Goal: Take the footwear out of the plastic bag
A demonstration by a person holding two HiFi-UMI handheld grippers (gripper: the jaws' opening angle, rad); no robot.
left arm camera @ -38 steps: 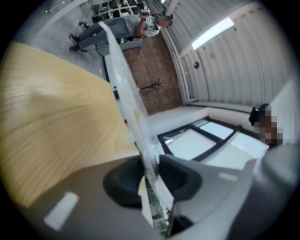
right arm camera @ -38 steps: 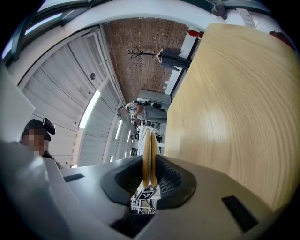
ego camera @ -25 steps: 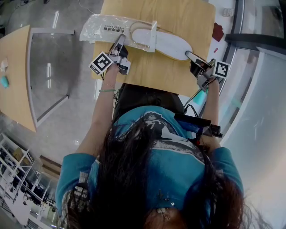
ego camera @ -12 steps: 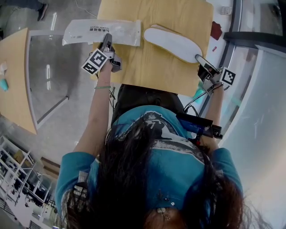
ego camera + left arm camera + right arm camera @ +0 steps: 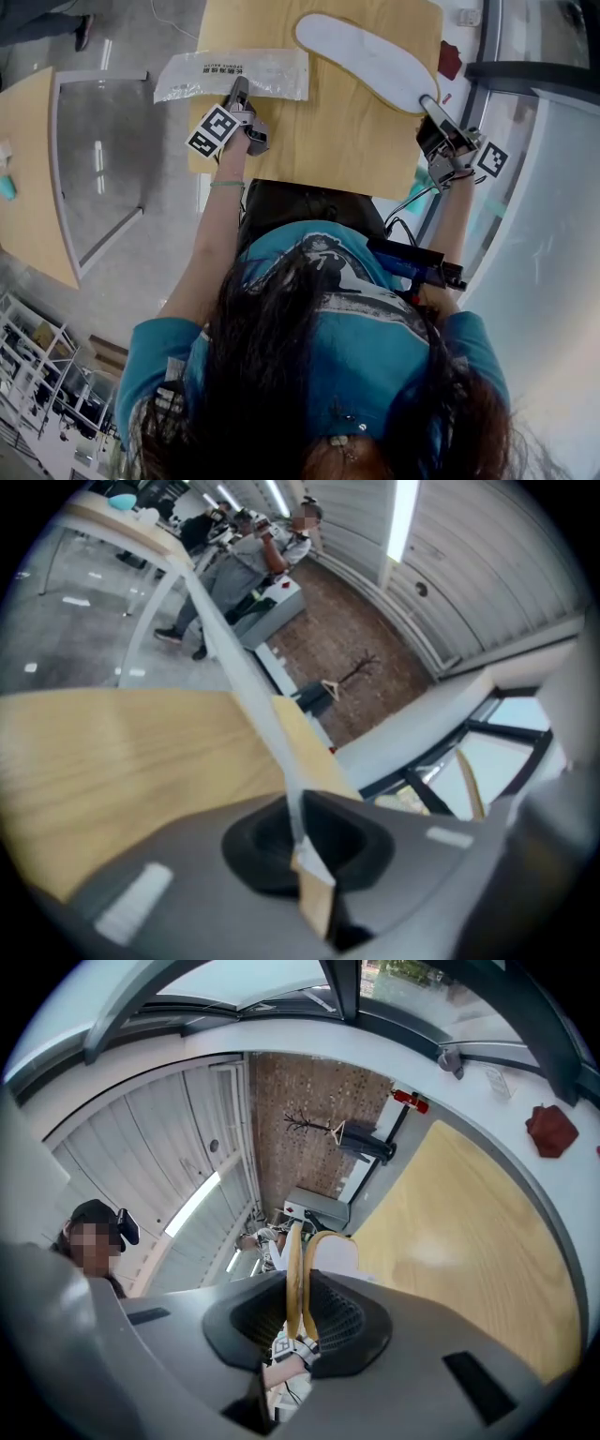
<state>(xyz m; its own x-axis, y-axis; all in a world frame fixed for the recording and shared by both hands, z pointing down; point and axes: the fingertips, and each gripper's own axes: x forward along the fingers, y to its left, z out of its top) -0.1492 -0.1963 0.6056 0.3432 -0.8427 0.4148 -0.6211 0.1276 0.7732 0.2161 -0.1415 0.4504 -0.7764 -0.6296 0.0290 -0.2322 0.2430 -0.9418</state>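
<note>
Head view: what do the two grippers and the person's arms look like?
Both the left gripper and the right gripper are grey and black, each with a white cube bearing black square markers. A dark cable runs from the right one. The person wears a teal short-sleeved shirt and a thin green wristband on the left arm.

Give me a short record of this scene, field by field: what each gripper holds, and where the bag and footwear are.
left gripper: shut on the near edge of the plastic bag
right gripper: shut on the near end of the slipper
slipper: fully out of the bag, apart from it
plastic bag: flat, overhanging the left edge of the table
</note>
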